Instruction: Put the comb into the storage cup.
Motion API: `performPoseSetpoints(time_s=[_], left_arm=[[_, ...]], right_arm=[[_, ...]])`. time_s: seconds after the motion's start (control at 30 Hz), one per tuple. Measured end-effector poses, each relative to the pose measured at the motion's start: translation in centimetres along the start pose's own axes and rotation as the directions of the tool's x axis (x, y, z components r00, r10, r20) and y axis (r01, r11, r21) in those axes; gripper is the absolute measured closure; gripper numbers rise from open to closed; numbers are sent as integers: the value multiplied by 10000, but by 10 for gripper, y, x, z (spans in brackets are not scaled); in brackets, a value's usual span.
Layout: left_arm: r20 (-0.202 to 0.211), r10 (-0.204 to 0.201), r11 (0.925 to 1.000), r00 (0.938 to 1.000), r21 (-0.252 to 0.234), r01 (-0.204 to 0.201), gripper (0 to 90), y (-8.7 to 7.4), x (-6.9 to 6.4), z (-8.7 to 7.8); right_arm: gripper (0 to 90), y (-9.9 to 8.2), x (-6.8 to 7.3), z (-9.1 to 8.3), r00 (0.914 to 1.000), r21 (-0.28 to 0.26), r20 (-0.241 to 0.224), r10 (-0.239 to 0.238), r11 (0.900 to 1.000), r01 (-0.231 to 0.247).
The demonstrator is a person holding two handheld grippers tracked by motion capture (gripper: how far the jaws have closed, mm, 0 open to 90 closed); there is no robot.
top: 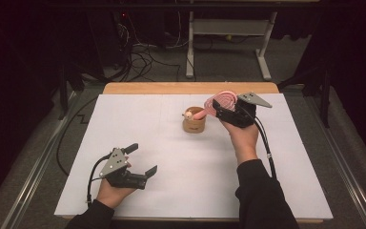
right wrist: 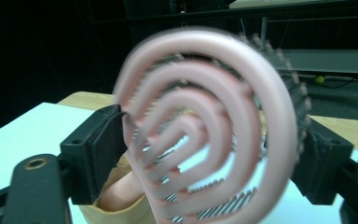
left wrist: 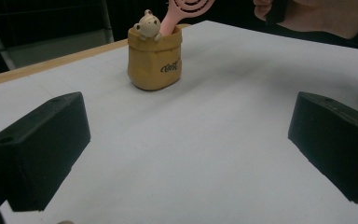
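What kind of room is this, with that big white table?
Probably a lab or workshop for recording handling tasks. The white table is bare apart from one small tan pot, loose cables lie on the grey floor behind it, and a metal desk frame stands in the dark background.

- In the right gripper view the pink brush (right wrist: pixel 209 126) is blurred at its rim, and its handle drops out of the bottom edge into the tan pouch (right wrist: pixel 116 212)
- We cannot tell whether the jaws touch the brush
- The pouch's lettering (left wrist: pixel 169 66) is too small for us to read
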State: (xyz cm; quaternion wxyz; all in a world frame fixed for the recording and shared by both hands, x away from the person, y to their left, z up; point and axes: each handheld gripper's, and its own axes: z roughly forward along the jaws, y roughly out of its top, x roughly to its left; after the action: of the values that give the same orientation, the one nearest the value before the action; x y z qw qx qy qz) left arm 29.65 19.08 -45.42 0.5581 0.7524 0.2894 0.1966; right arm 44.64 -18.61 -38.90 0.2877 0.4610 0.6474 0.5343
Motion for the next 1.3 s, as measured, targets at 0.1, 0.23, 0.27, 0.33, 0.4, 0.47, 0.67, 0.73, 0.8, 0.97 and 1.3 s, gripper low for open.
performPoseSetpoints(time_s=[0.1, 0.23, 0.27, 0.33, 0.4, 0.47, 0.67, 0.73, 0.8, 0.97, 1.3], left_arm=[[6, 20, 10000, 10000, 4, -20, 0, 0, 0, 0], [6, 28, 10000, 10000, -1, -28, 0, 0, 0, 0], [6, 23, 10000, 10000, -7, -23, 0, 1, 0, 0], [5, 38, 10000, 10000, 3, -38, 0, 1, 0, 0], [13, 38, 10000, 10000, 11, -38, 0, 0, 0, 0], [13, 43, 10000, 10000, 10, -43, 0, 1, 0, 0], [8, 57, 10000, 10000, 26, -57, 0, 1, -1, 1], [11, 66, 10000, 10000, 39, -66, 0, 1, 0, 1], [-24, 56, 10000, 10000, 39, -56, 0, 1, 0, 1], [-88, -52, 10000, 9999, -26, 52, 0, 1, 3, -1], [-110, -135, 9999, 9998, 13, 135, 0, 1, 6, -2]], right_arm=[[156, 0, -1, -1, 9999, 52, -97, 38, 10000, -37], [132, 0, -1, -1, 9999, 76, -103, -6, 10000, 7], [120, 0, -1, -1, 9999, 87, -118, -6, 10000, 7], [91, 0, -2, -2, 9999, 114, -114, 10, 9999, -9], [50, 0, -2, -2, 9999, 144, -111, 51, 9999, -49], [23, 0, -3, -2, 9999, 206, -78, 72, 9998, -71], [5, 0, -6, -2, 9999, 333, -71, 110, 9994, -108], [4, 1, -6, -3, 9999, 323, -84, 65, 9995, -62], [4, 1, -6, -3, 10000, 334, -80, 39, 9994, -36], [4, 1, -5, -7, 10000, 421, -89, 9, 9991, -5], [5, 2, -4, -20, 9996, 259, -63, -276, 9993, 278]])
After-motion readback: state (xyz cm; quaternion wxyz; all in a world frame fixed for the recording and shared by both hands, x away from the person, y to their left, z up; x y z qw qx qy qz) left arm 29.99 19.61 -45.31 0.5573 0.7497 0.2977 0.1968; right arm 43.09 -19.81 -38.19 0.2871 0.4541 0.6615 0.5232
